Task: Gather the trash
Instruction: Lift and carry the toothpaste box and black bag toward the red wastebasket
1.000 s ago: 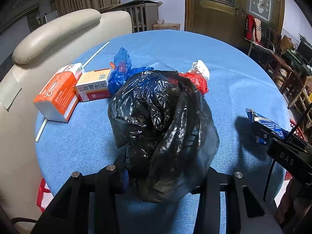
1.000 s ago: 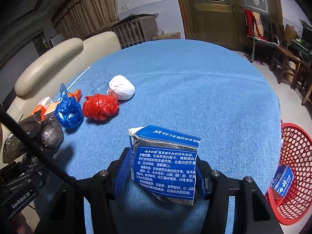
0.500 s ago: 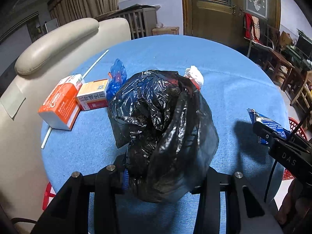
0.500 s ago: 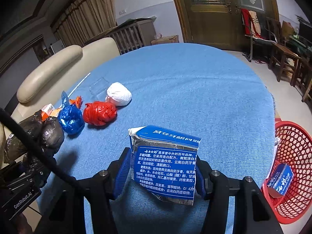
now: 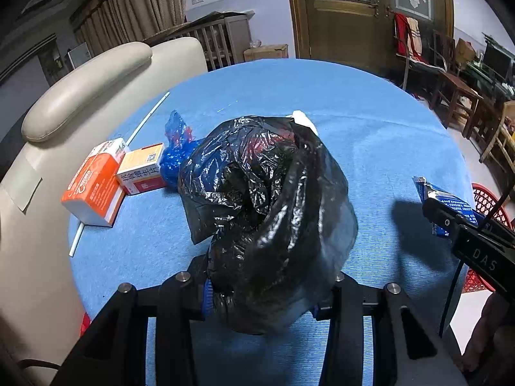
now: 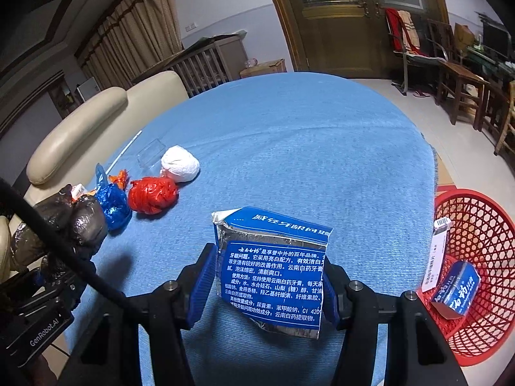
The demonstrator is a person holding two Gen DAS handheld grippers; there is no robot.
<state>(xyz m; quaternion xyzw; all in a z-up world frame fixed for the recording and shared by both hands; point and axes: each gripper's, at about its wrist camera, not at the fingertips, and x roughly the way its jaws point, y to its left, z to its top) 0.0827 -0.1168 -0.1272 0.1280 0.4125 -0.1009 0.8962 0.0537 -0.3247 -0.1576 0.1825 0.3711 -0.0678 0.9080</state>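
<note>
— Grippers over a blue-clothed table [image 6: 322, 148]: what is each one carrying?

— Left gripper [image 5: 260, 292] is clamped on a crumpled black bag [image 5: 267, 212], which bulges up from between its fingers and hides much of the table behind it. Right gripper [image 6: 267, 286] pinches a flattened blue box [image 6: 273, 270] printed with white text, its blue pads pressed against both side edges.

— And the rest of the trash?

— On the cloth to the left lie a red bundle [image 6: 153, 194], a white bundle [image 6: 180, 164] and a blue bundle [image 6: 112, 201], close together. Beside them are an orange box [image 5: 93, 183] and a smaller box [image 5: 141, 169], touching. A red basket [image 6: 482, 225] stands off the table's right edge, already holding a blue box [image 6: 457, 292].
</note>
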